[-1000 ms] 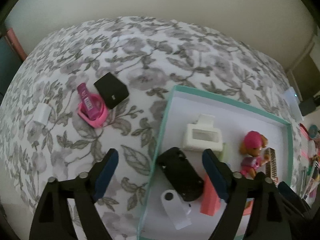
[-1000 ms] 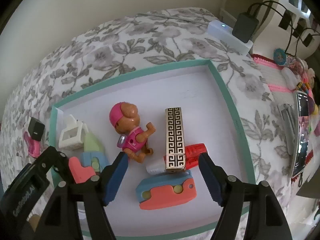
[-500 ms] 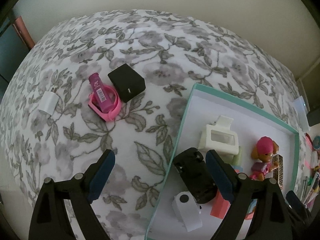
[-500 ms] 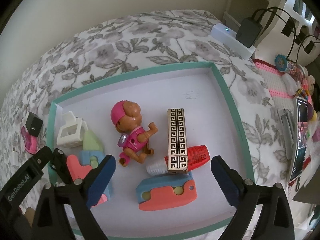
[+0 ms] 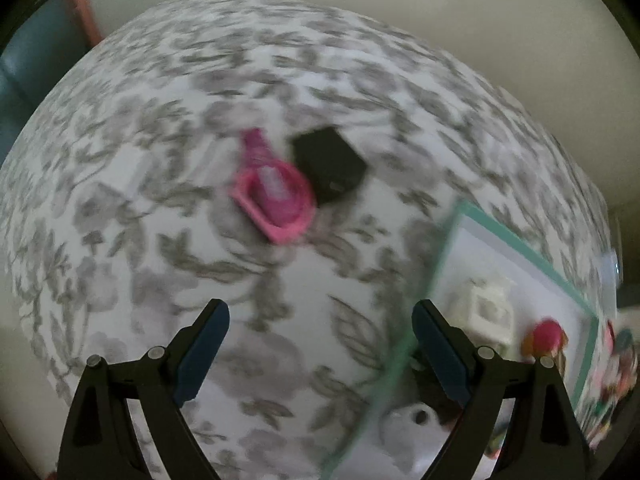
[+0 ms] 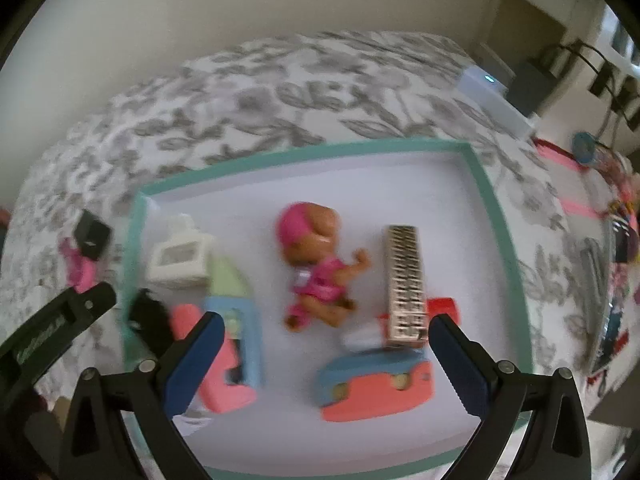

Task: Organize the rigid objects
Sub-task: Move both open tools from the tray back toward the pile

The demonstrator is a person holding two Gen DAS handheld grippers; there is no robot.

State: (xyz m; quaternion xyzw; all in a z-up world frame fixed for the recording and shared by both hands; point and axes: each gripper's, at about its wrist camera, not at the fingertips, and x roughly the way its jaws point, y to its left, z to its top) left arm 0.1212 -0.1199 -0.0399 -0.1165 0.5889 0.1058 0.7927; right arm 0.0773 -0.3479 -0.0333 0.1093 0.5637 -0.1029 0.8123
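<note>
A teal-rimmed white tray (image 6: 304, 154) lies on a floral bedspread. In it are a pink-capped toy pup (image 6: 316, 256), a patterned gold bar (image 6: 404, 284) across a red tube (image 6: 442, 306), a coral-and-blue block (image 6: 376, 384), a white block (image 6: 180, 256) and a black piece (image 6: 150, 316). My right gripper (image 6: 326, 320) hovers over the tray, its jaws opening wide; its pads touch nothing. My left gripper (image 5: 320, 308) is open and empty over bare bedspread, left of the tray (image 5: 520, 240). Beyond it lie a pink bottle in a pink ring (image 5: 276, 200) and a black box (image 5: 330, 164).
A white device with a lit dot (image 6: 492, 96) sits at the bed's far right corner, with plugs and cables behind it. Colourful clutter (image 6: 616, 240) lines the right side. A pale wall runs along the far edge of the bed.
My left gripper has swung left, off the tray and toward the pink ring and black box. The right gripper's jaws have spread much wider above the tray's objects.
</note>
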